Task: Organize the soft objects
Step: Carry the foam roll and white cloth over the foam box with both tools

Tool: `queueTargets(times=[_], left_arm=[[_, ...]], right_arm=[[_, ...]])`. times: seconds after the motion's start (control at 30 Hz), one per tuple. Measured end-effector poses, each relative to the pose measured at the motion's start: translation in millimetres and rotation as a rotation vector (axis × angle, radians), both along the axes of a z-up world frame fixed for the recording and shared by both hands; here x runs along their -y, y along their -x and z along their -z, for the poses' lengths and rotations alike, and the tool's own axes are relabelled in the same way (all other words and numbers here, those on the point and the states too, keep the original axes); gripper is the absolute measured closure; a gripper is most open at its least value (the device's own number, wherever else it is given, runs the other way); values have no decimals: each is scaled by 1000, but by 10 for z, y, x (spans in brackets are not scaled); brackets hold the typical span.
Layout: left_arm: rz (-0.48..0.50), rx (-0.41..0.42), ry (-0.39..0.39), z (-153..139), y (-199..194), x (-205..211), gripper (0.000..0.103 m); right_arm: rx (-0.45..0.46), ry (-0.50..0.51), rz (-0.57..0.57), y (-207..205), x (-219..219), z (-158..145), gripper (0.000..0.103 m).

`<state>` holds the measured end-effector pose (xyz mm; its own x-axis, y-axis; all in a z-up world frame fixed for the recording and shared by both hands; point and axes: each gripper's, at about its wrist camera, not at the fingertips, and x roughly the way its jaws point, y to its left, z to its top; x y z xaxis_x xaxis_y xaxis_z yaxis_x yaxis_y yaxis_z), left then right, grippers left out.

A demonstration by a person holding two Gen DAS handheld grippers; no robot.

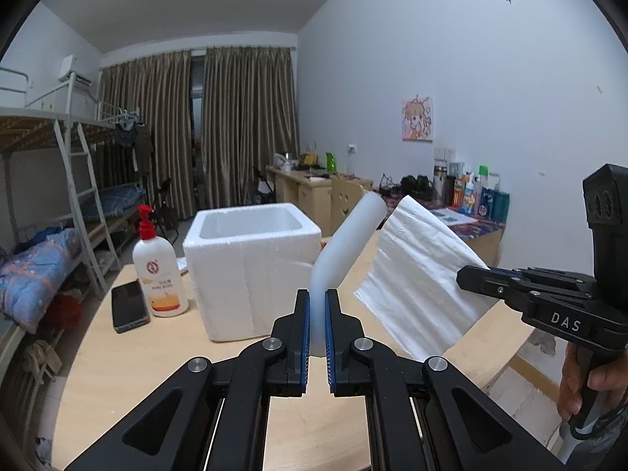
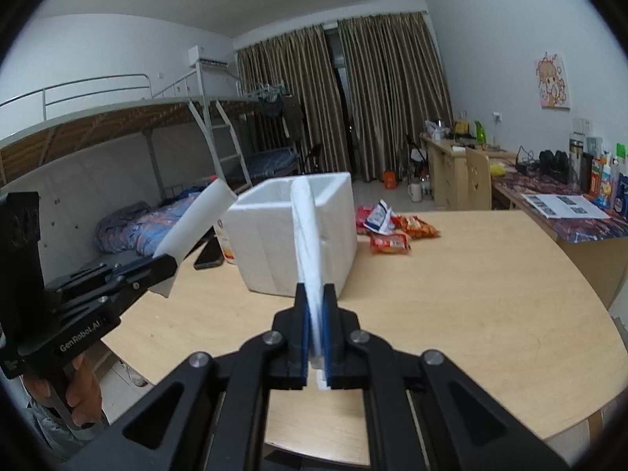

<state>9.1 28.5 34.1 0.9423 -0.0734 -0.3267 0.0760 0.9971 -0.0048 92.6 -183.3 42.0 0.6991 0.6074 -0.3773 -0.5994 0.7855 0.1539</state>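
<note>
The left gripper (image 1: 317, 294) is clamped on a white foam strip (image 1: 345, 243), which rises bent above the table (image 1: 129, 357). The right gripper (image 2: 316, 288), marked "DAS" on its side in the left view, is clamped on a folded tissue pack (image 1: 416, 274), held in the air just right of the strip. The left unit reads "GenRobot.AI" in the right view. An open foam box (image 1: 251, 263) stands behind both. Beside it are a pump bottle (image 1: 159, 274), label text unreadable, and a phone (image 1: 128, 306). Snack packets (image 2: 392, 231) lie further back.
</note>
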Motion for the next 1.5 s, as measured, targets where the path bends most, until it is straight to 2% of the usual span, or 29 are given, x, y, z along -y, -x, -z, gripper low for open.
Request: queueTargets(times=[0.33,0.7,0.93,1.5], left_arm=[[-62,72,19,-191,254,-93,96],[-99,95,28,-391,290,-208,96],[-107,73,54,-502,138,-343,96],[-133,27,39,-639,-460,-519,96]], right_arm=[[73,-64,-26,193,36,-235,95],[127,-81,-70,199,-87,-427,95],[141,-78,-105,103,-247,-540,95],[125,-68,-146,-387,-609,-727,95]])
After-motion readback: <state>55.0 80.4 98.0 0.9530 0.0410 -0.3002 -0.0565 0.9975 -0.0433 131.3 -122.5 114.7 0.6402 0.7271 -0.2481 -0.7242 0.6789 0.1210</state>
